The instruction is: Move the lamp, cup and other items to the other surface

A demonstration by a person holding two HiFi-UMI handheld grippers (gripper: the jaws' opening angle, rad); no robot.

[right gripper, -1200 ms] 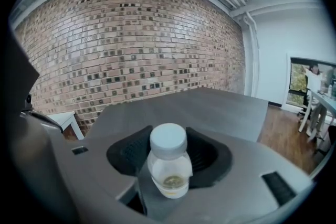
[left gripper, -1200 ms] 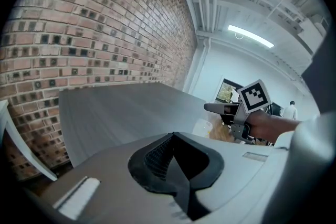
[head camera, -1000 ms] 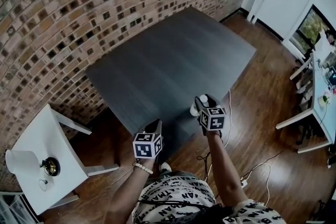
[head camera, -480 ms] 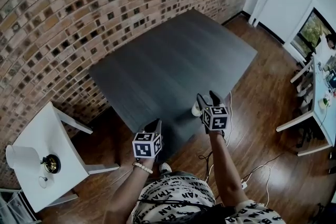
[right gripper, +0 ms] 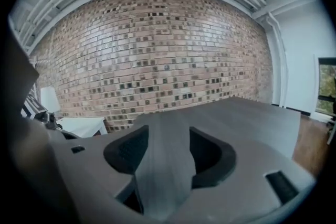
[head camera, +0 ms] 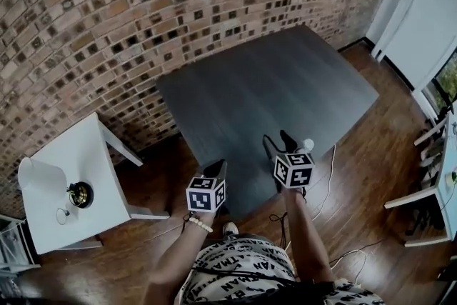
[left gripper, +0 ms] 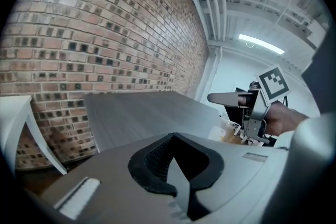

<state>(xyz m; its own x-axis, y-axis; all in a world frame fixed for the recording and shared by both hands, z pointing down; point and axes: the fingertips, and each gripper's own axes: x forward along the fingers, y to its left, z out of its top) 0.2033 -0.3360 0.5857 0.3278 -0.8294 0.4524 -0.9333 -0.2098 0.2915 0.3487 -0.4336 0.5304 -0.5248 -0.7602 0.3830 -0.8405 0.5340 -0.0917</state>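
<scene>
A white cup (head camera: 308,145) stands near the front edge of the dark grey table (head camera: 271,75). My right gripper (head camera: 277,141) hovers just to its left, apart from it. Its jaws have just been opening, and in the right gripper view (right gripper: 168,131) only the tabletop shows between them. My left gripper (head camera: 216,168) hangs off the table's front left corner, its jaws shut with nothing in them (left gripper: 173,136). The lamp with its white shade (head camera: 36,178) and brass base (head camera: 80,194) stands on the white side table (head camera: 86,146), beside a small white round item (head camera: 63,214).
A brick wall (head camera: 143,3) runs behind both tables. Wood floor (head camera: 357,182) with loose cables lies to the right, and white desks (head camera: 443,175) stand at the far right. A gap of floor separates the side table from the dark table.
My right gripper has left the white cup, rising and moving left, so the cup now stands on its right. The left gripper and the view have also shifted left toward the side table.
</scene>
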